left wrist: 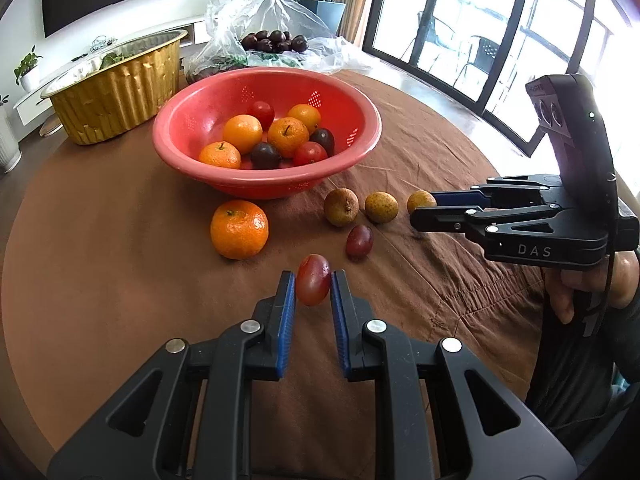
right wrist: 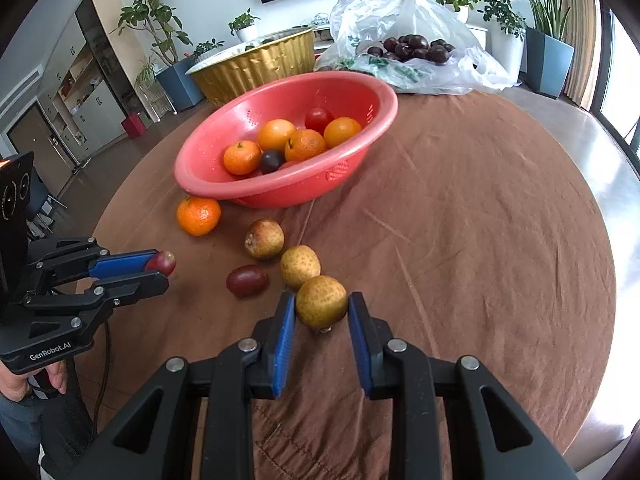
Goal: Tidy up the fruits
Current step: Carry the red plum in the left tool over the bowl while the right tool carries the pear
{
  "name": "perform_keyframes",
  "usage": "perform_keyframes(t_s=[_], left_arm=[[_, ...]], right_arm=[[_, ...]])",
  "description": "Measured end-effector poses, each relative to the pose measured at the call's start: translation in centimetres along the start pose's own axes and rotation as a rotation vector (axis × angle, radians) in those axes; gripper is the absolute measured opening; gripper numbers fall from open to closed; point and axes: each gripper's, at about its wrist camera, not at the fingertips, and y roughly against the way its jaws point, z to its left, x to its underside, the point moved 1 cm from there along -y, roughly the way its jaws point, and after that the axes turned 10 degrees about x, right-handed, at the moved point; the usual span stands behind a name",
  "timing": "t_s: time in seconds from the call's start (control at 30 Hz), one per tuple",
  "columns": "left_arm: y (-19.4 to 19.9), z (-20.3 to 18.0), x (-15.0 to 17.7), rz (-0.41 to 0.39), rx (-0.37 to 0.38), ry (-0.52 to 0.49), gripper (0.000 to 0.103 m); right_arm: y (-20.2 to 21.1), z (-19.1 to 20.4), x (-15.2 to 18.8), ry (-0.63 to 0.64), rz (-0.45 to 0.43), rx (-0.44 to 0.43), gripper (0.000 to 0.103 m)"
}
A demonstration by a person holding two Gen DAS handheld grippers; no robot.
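The left wrist view is taken from just behind the left gripper (left wrist: 313, 290), angled down and forward across the brown tablecloth (left wrist: 120, 280), close to the surface. The right wrist view is set likewise behind the right gripper (right wrist: 321, 310). The red colander (left wrist: 360, 152), the loose fruit before it and each opposite gripper are shared.

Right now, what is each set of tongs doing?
Left tongs: closed on a red grape.
Right tongs: closed on a longan.
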Motion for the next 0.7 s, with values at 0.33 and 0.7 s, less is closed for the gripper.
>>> perform_keyframes(t_s=[0.33,0.7], left_arm=[[2.5,1.1,-4.0,-0.086,-0.034,0.011,0.016],[0.7,3.3,-9.5,-0.097,-0.068,0.040,0.017]], right_arm=[[3.8,-1.9,-3.5,-0.073,-0.088,-0.042,0.029],[2.5,-0.3,-10.8,-0.024,-0.106,-0.063,0.029]])
